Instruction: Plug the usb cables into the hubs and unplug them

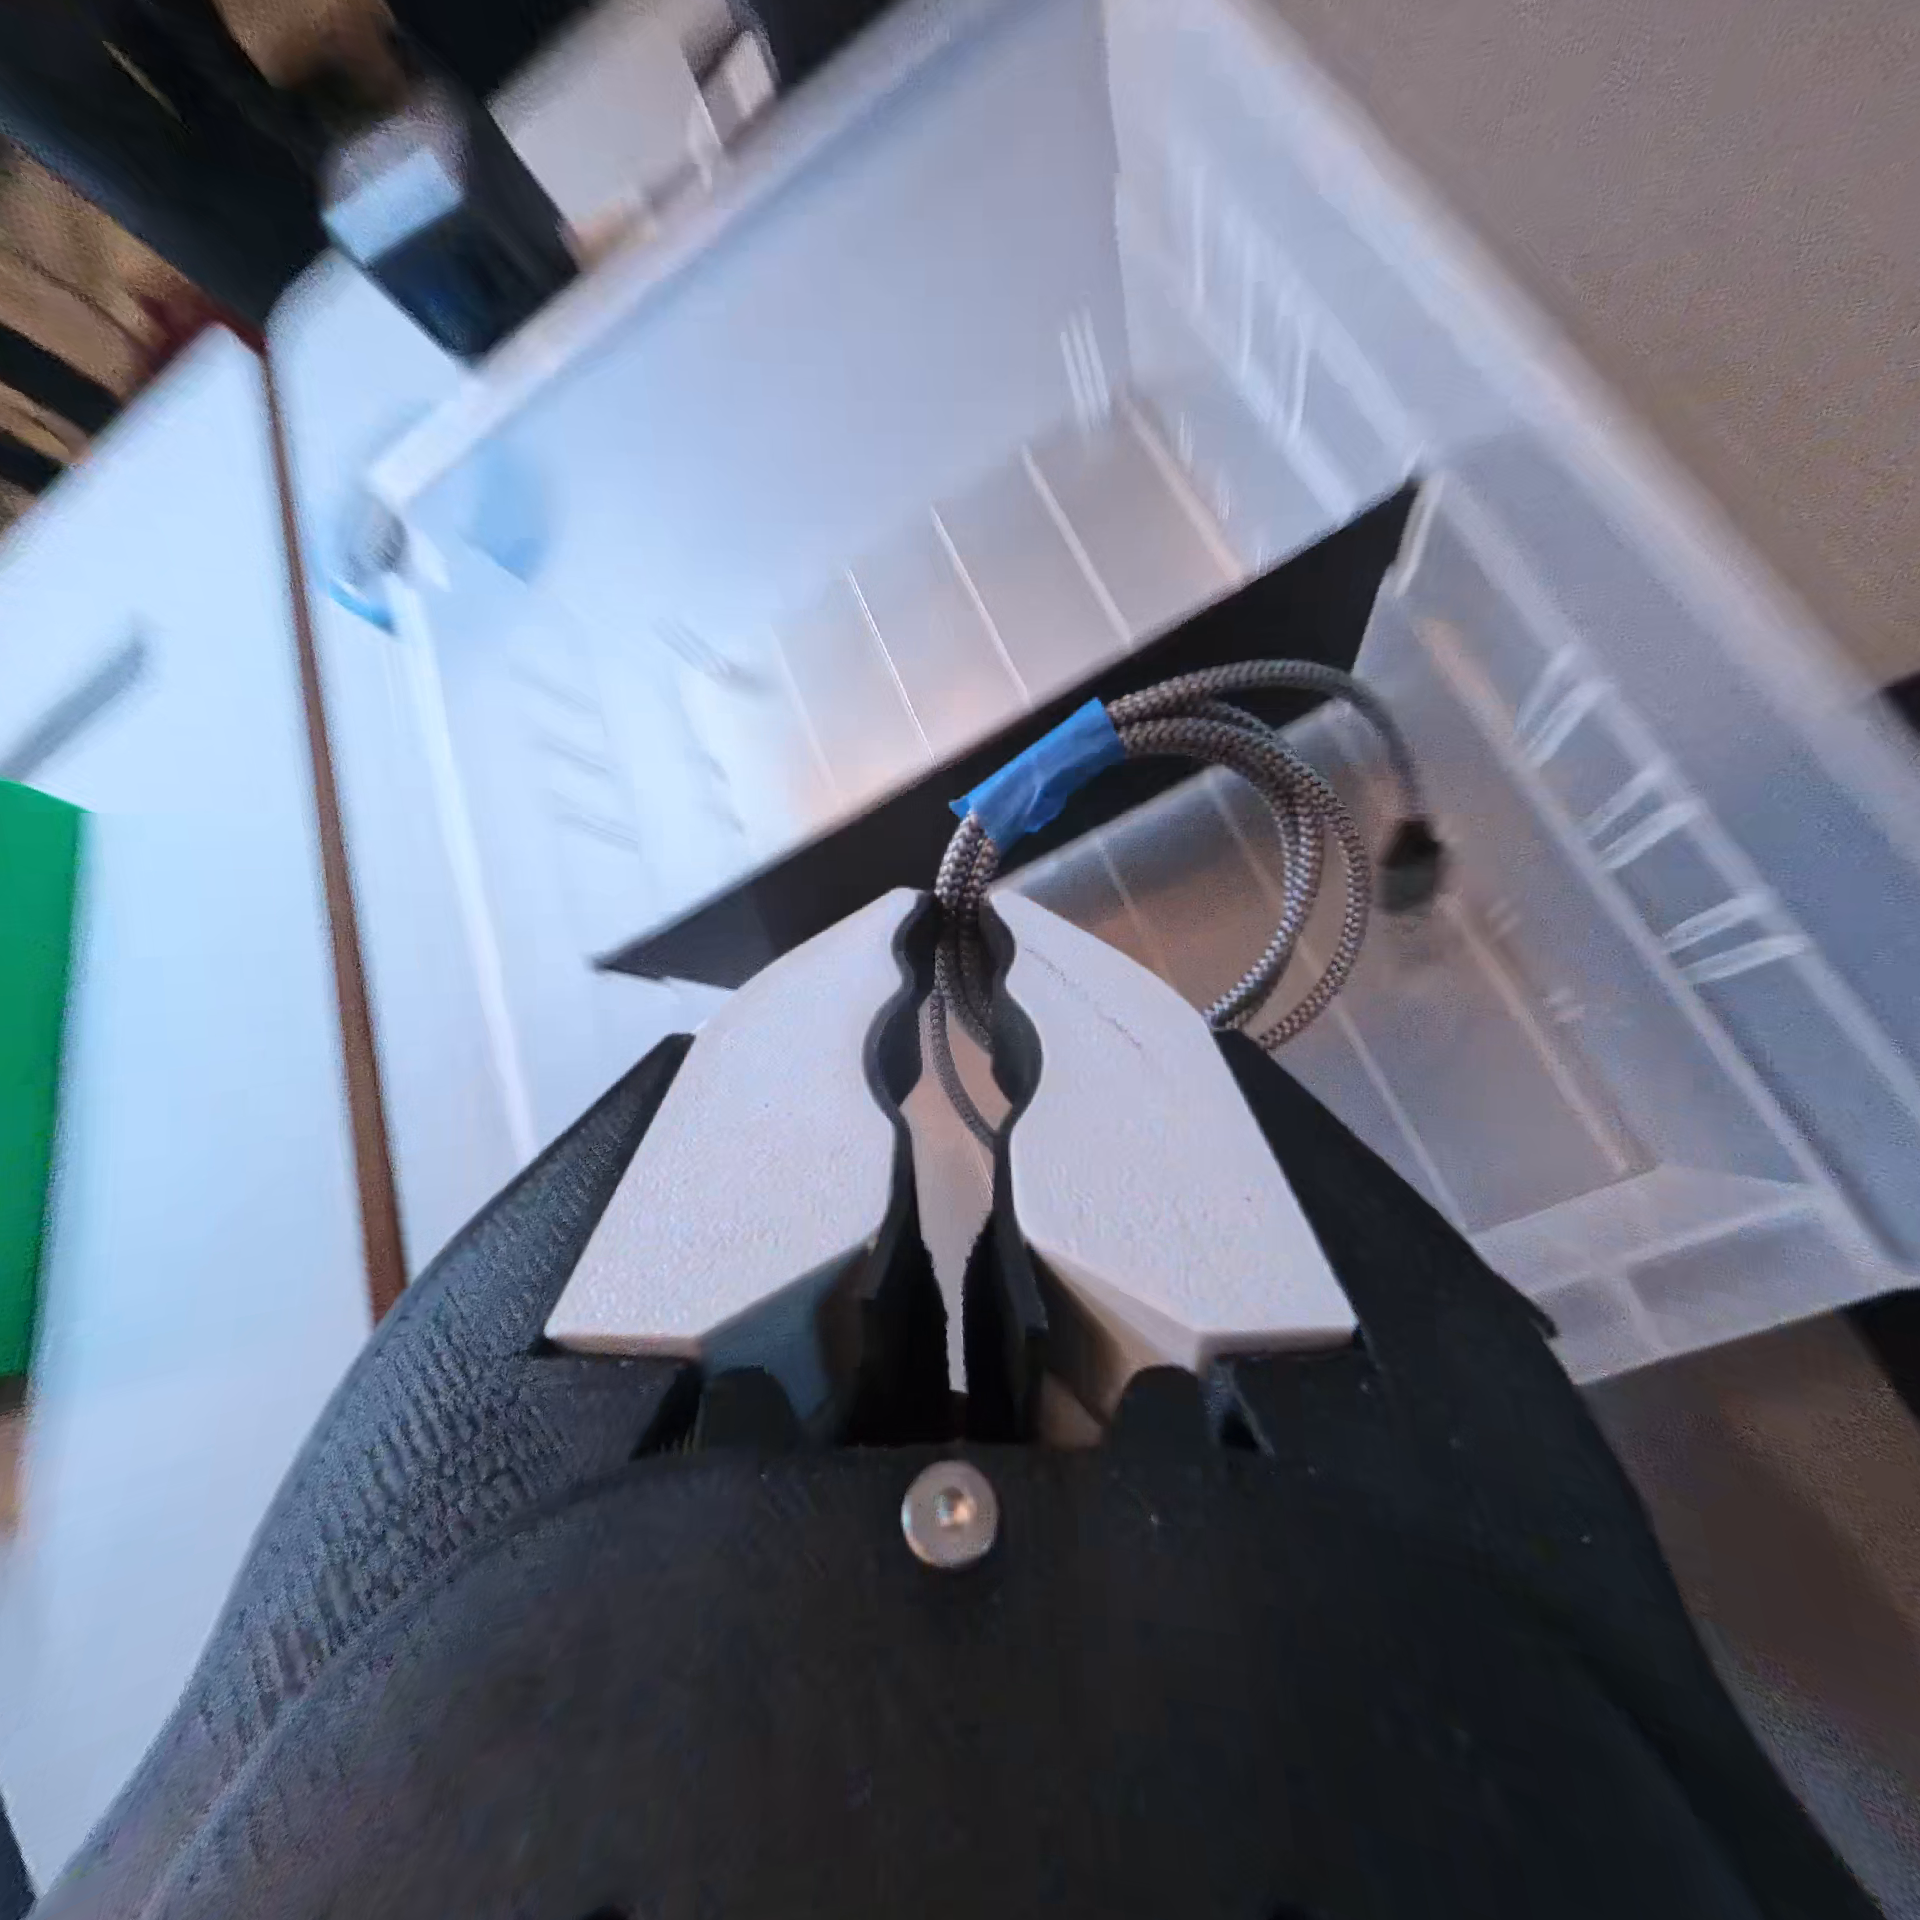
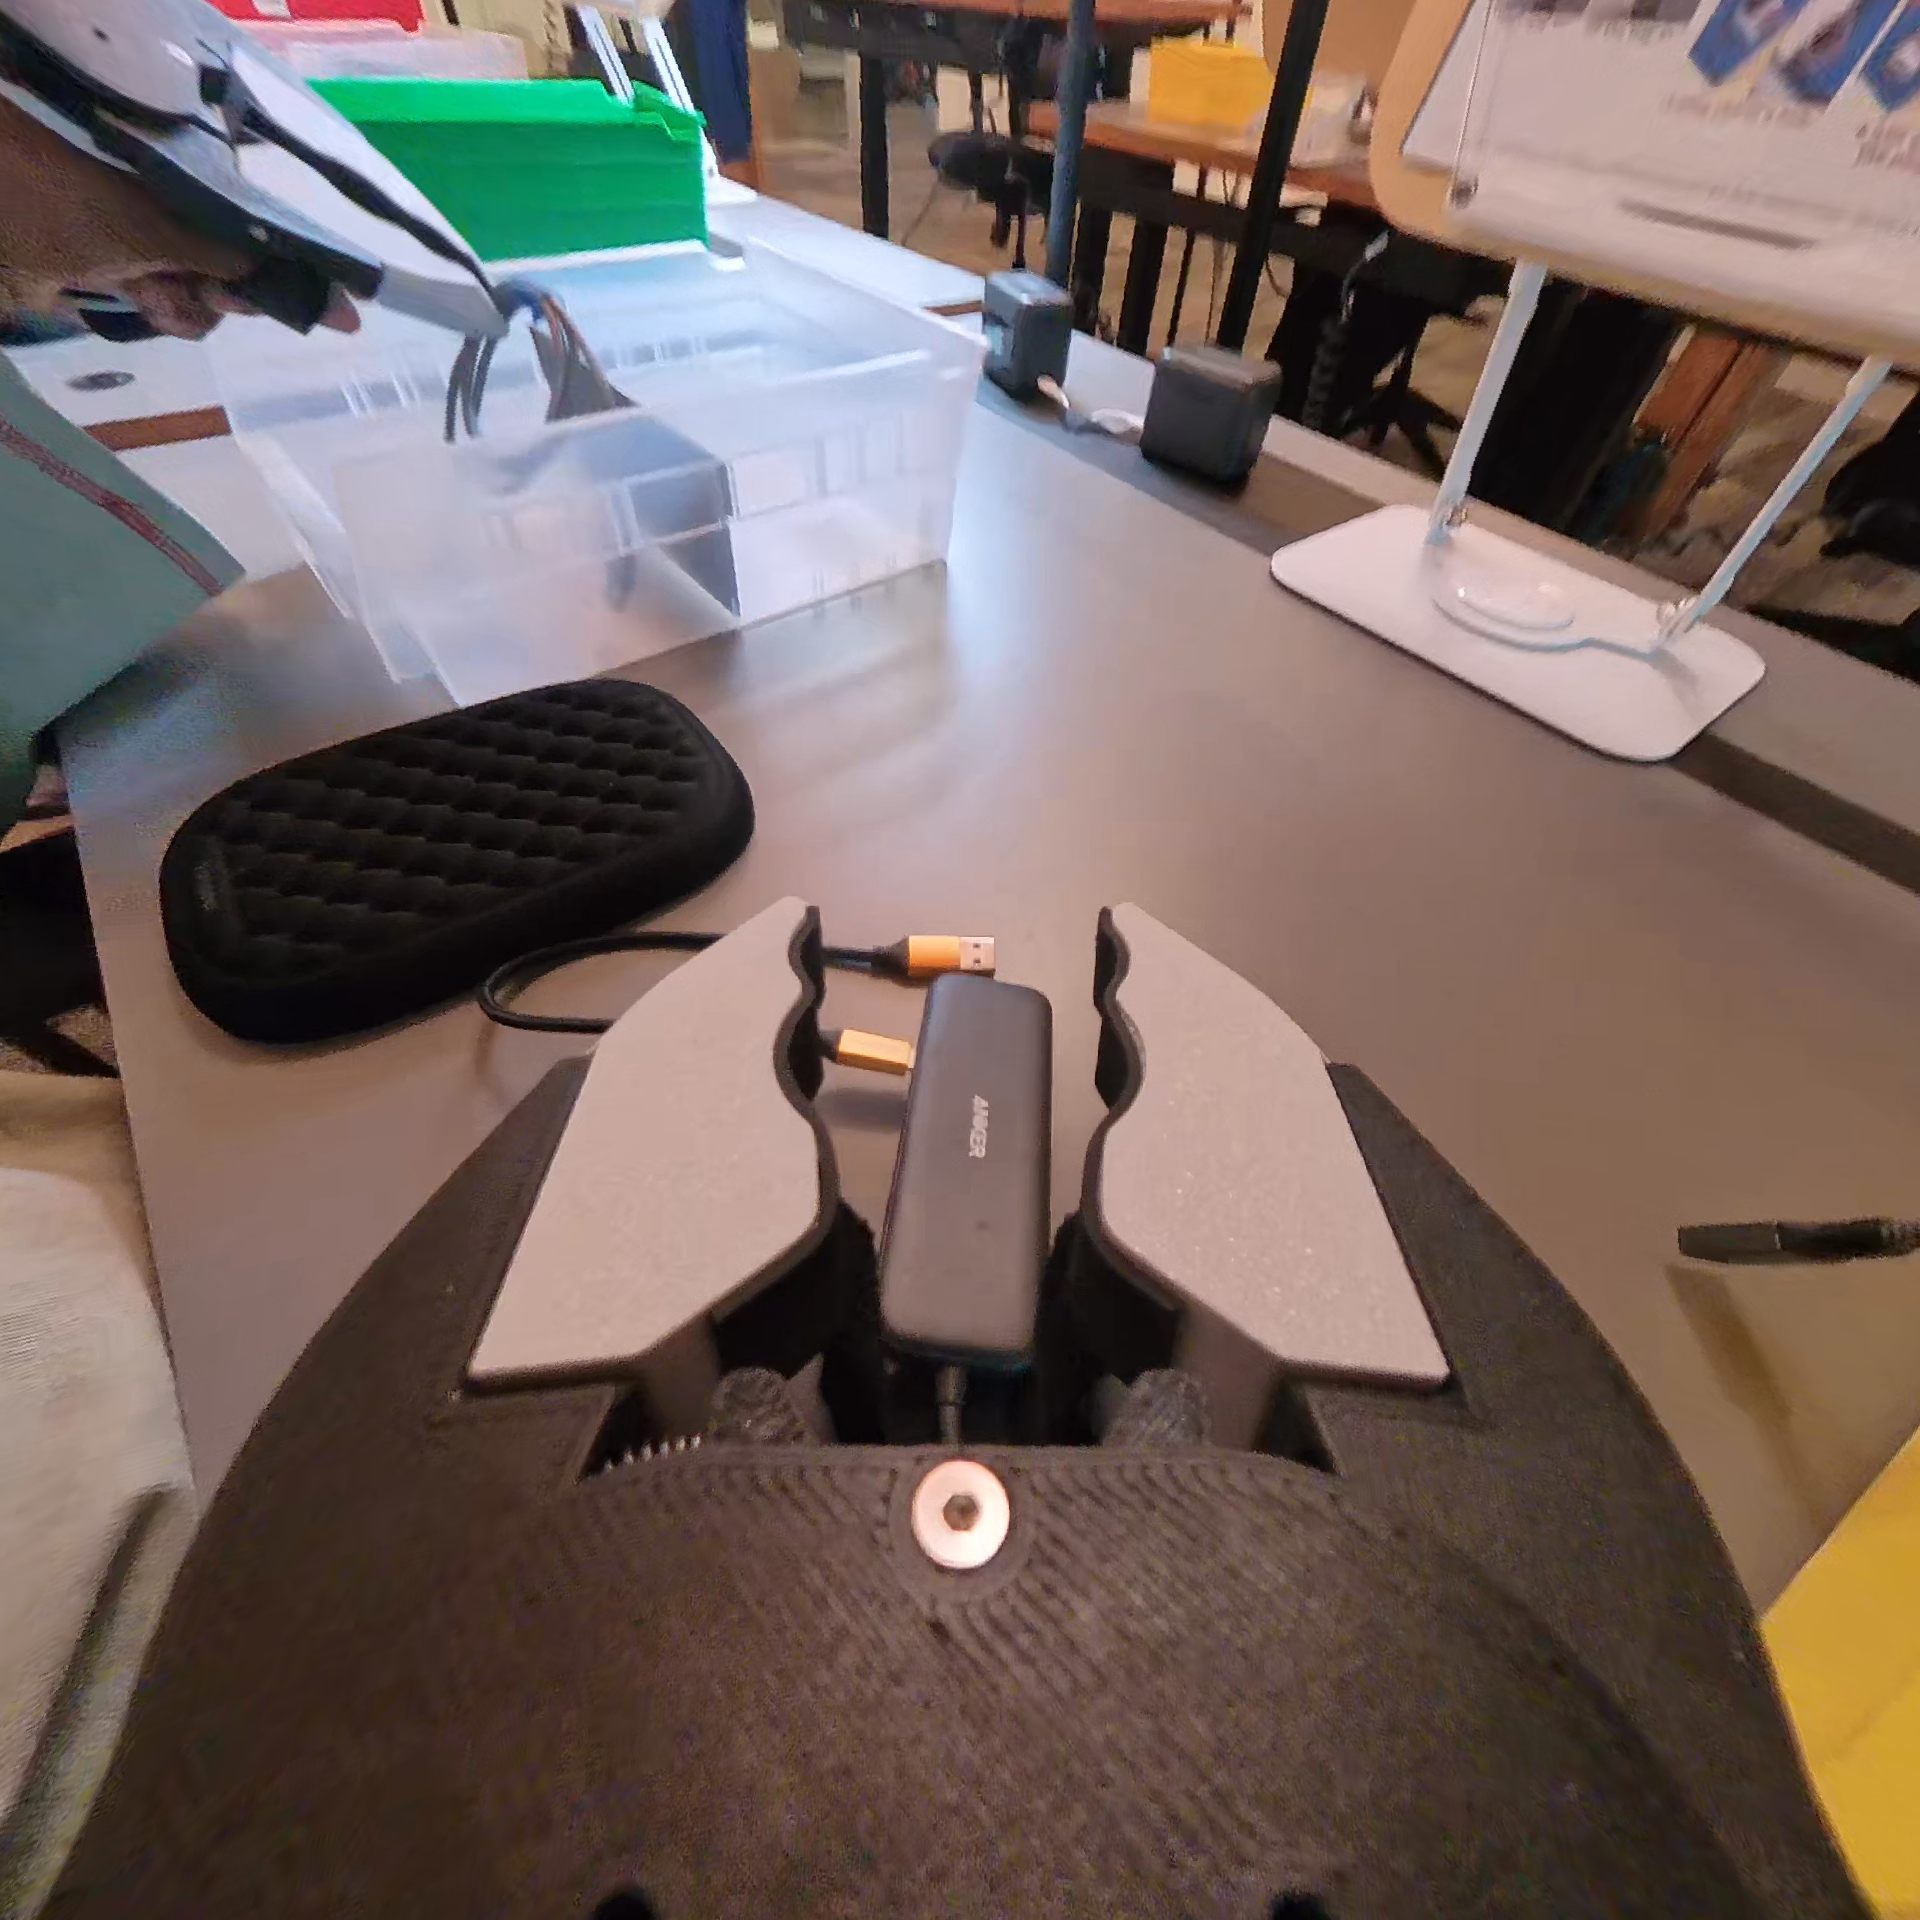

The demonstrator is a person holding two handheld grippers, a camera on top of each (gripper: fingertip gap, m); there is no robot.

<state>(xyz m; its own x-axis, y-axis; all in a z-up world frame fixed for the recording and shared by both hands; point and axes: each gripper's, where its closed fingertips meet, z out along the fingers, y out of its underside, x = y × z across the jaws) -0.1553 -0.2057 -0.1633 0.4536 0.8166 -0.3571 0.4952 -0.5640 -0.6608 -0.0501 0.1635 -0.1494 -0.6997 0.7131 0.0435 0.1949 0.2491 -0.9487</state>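
My left gripper (image 1: 956, 914) is shut on a coiled grey braided cable (image 1: 1288, 821) bound with blue tape (image 1: 1039, 769). It holds the cable over a clear plastic bin (image 1: 1558, 935). The cable's dark plug (image 1: 1408, 857) hangs free at the right. In the right wrist view that gripper (image 2: 488, 317) hangs over the bin (image 2: 831, 447) at the upper left. My right gripper (image 2: 956, 935) is open, its fingers on either side of a dark USB hub (image 2: 971, 1164) lying on the grey table. One orange-ended plug (image 2: 873, 1049) sits at the hub's left side. Another orange USB plug (image 2: 951, 953) lies loose just beyond the hub.
A black padded wrist rest (image 2: 447, 842) lies left of the hub. A white stand base (image 2: 1517, 634) is at the right, with two dark chargers (image 2: 1210, 410) at the table's far edge. A green box (image 2: 540, 166) stands behind the bin. A yellow object (image 2: 1860, 1662) is at the lower right. Left tips to right tips: about 40 cm. My right tips are roughly 8 cm from the dark USB hub (image 2: 971, 1164). My right gripper's tips are some 9 cm from the orange-ended plug (image 2: 873, 1049).
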